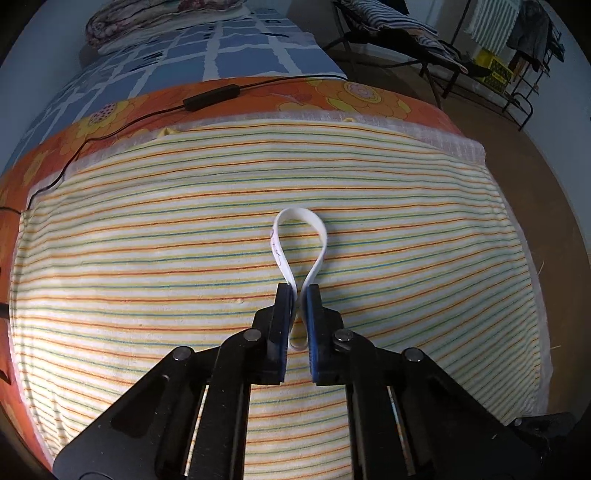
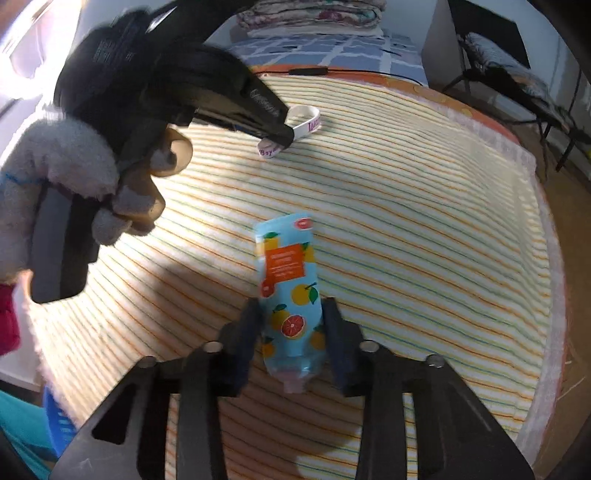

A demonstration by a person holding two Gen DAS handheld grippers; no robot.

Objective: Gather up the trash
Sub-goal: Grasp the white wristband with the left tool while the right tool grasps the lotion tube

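My left gripper [image 1: 297,291] is shut on a white wristband [image 1: 299,236], pinching it so it loops out forward over the striped cloth [image 1: 147,240]. In the right wrist view the left gripper [image 2: 282,138] and the wristband [image 2: 308,123] show at the far side of the cloth. My right gripper [image 2: 291,306] is shut on a light blue citrus-print pouch [image 2: 290,284], which lies lengthwise between the fingers with its spout end toward the camera.
The striped cloth [image 2: 424,229] covers a bed with an orange floral sheet [image 1: 332,96] and a blue checked blanket [image 1: 207,48]. A black cable with an inline box [image 1: 210,96] lies across the sheet. Folded bedding [image 1: 147,18] sits at the far end. Chairs and a rack [image 1: 498,55] stand at right.
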